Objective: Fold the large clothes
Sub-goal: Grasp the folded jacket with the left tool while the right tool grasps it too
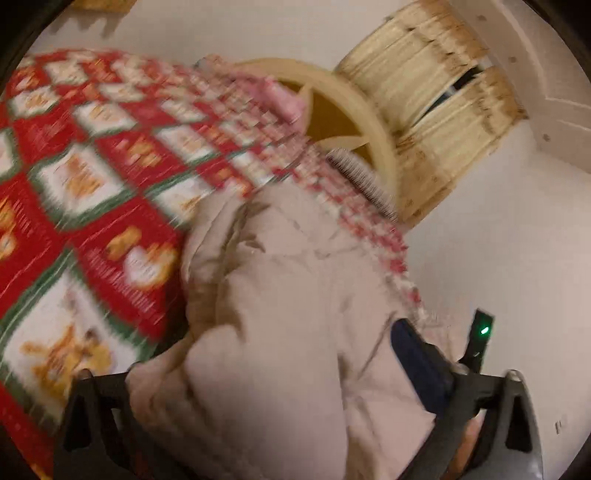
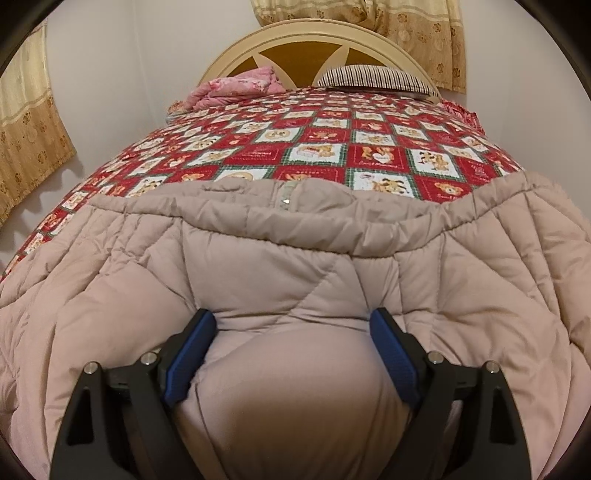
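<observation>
Nearest in the right wrist view, the right tongs (image 2: 291,354) stand wide with a thick bulge of the beige quilted coat (image 2: 295,258) filling the gap between the blue pads (image 2: 192,358) — both pads look pressed into the padding, so I read this as a wide grasp on the coat, not a release. In the blurred left wrist view, the left tongs (image 1: 280,406) have a bunched fold of the same coat (image 1: 280,295) between them, lifted off the bed; whether they pinch it or only cradle it I cannot tell. The coat lies spread across the foot of the bed (image 2: 317,147), on its red patchwork cover, still mostly flat and wide — the folding looks barely begun, with one side coming over and the rest to do. Farther off are a pink bundle (image 2: 240,86), a striped pillow (image 2: 373,77) and the headboard (image 2: 306,31). The cover's squares carry small lettering, too fine to read; no brand label is visible.
</observation>
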`<state>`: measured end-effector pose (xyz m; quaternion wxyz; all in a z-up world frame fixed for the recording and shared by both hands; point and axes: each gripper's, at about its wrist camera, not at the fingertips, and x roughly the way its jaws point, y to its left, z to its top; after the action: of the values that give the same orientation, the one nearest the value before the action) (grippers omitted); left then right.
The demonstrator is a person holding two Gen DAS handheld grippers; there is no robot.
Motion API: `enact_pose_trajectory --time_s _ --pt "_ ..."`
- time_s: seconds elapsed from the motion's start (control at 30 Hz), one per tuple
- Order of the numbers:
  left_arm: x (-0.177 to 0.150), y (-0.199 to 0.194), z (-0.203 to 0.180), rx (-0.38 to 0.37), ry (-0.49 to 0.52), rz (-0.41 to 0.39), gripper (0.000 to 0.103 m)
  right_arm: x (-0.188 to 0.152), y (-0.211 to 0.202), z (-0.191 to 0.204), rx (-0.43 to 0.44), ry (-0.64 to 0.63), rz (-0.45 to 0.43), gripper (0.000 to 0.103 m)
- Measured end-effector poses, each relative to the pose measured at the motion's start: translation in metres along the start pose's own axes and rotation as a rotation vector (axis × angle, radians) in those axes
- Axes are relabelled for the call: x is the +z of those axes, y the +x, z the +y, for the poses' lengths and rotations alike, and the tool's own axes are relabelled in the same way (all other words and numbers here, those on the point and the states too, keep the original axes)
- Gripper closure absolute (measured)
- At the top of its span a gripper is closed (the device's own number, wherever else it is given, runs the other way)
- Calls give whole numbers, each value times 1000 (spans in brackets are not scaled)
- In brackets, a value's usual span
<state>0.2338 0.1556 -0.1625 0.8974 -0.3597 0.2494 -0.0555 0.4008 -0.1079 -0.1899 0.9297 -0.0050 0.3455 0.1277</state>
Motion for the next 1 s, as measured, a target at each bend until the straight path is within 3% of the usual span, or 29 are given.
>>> enact_pose_trajectory --time_s 0.07,0.1,0.27,0.33,0.4,0.47,0.53,0.57,0.73,0.9,1.0 --pt "5 1 -21 -18 86 -3 49 -1 -2 -2 16 10 -11 13" --pt "9 -1 -31 -34 117 -11 54 -1 -4 -3 22 16 -19 13" --pt "28 -25 -83 -139 263 -79 60 3 -25 -9 57 29 -11 15" --pt "33 -32 -103 -189 333 -88 60 6 -62 -23 59 79 -73 15" --pt "30 -31 -126 -236 395 -78 60 7 -88 -40 3 102 -117 15" --pt "22 -25 -152 -275 472 -61 60 4 -99 -65 -58 121 -90 15" --pt "7 -18 -187 -313 596 -46 60 -6 -93 -96 -48 188 -22 16" --pt "-3 -14 -202 -330 655 -46 60 -11 -93 -111 -22 239 -30 21" --pt "-79 20 -274 -414 992 -26 60 -28 -124 -166 200 455 -162 23" --pt "-148 64 -292 -445 1199 73 60 -12 -180 -216 262 583 -309 21" --pt "-180 66 -288 -471 1314 66 60 11 -205 -224 285 514 -319 21"
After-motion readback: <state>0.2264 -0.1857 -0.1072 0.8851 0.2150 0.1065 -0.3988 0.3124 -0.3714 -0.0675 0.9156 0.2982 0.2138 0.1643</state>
